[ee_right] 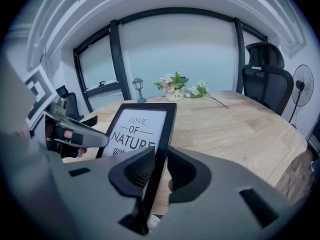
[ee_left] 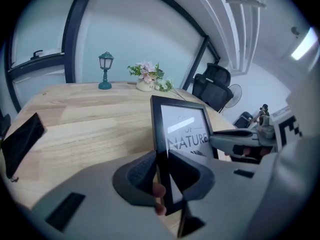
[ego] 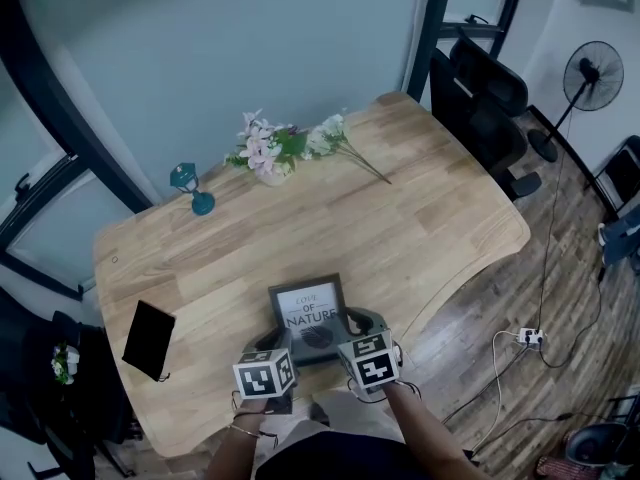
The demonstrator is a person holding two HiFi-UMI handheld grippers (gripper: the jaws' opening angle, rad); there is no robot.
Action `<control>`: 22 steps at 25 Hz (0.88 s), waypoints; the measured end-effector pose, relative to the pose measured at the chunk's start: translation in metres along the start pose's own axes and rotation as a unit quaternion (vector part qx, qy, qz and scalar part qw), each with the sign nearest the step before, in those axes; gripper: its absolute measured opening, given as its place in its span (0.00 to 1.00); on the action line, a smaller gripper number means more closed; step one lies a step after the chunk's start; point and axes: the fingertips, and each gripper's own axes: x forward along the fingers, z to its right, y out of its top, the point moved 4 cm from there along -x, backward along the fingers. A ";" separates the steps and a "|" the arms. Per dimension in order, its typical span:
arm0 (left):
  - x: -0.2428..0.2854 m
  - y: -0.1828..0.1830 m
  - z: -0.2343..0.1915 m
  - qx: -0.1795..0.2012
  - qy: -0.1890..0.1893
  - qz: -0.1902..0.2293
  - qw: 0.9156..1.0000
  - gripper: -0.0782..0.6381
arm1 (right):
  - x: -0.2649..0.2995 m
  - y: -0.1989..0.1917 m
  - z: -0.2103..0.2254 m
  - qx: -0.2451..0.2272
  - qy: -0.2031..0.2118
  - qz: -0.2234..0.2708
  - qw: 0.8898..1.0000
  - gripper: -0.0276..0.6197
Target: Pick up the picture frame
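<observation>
Wood in pale planks makes up the table (ego: pixel 420 198), a broad slab with rounded corners and a matte grain that should let a flat-backed thing slide before it lifts. At two o'clock off its edge a black office chair (ego: pixel 485 108) is parked, with a pedestal fan (ego: pixel 590 73) beyond it, both well apart from my work.

The picture frame (ego: pixel 310 313) sits at six o'clock, just in front of me. It is a thin rectangular black moulding around glossy glazing and a white print. I read it as tipped up to face me, though I cannot tell whether its lower edge has left the wood.

My left gripper (ee_left: pixel 162 171) is clamped on the frame's left rail, and my right gripper (ee_right: pixel 160 171) is pinched on the right rail. The ribbed dark pads bear on the narrow moulding, not the glass. I judge that hold on opposite sides is there to stop the slim panel twisting or slipping.

A flat black slab (ego: pixel 149 339) lies at eight o'clock. Soft pink and white flowers (ego: pixel 275 148) lie at twelve, and a small teal lamp (ego: pixel 190 188) stands at ten, all clear of the lift.
</observation>
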 end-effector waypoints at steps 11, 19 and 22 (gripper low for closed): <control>-0.030 0.006 0.008 0.009 -0.006 0.037 0.999 0.21 | -0.029 0.010 -0.011 -0.008 -0.012 0.039 0.999 0.16; -0.059 0.008 0.015 0.027 -0.004 0.064 0.998 0.21 | -0.054 0.014 -0.022 -0.017 -0.013 0.068 0.997 0.16; -0.070 0.008 0.019 0.031 -0.008 0.074 0.997 0.21 | -0.066 0.017 -0.026 -0.024 -0.017 0.081 0.996 0.16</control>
